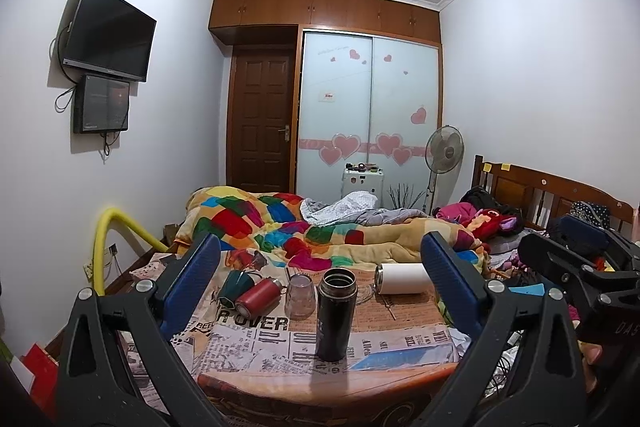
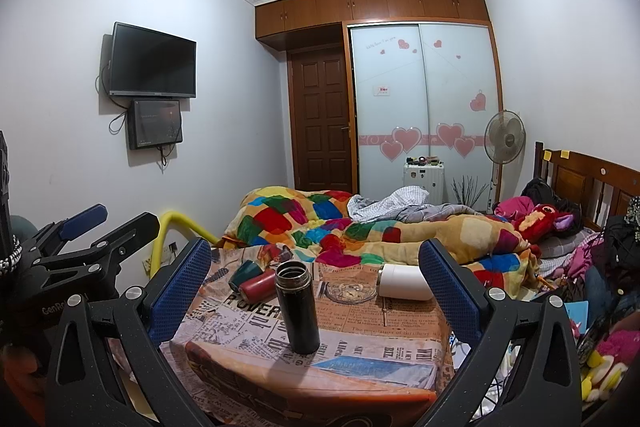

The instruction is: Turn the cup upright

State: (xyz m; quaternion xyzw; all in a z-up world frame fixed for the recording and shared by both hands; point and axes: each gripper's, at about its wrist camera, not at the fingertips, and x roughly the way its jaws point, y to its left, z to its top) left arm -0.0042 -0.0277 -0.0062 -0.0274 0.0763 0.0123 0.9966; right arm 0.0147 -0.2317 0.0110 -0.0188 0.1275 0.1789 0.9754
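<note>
Right claw [image 2: 314, 291] spread wide, black flask [image 2: 298, 307] upright on table [image 2: 360, 363], white cup [image 2: 404, 282] lying sideways

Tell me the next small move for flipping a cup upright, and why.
Probably ease the right gripper forward and right toward the white cup. It lies on its side at the table's far right, clear of other things. Both grippers are open and empty, and the black flask already stands upright.

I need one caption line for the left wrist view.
Open left tool faces an upright black flask on a newspaper-print table.
</note>
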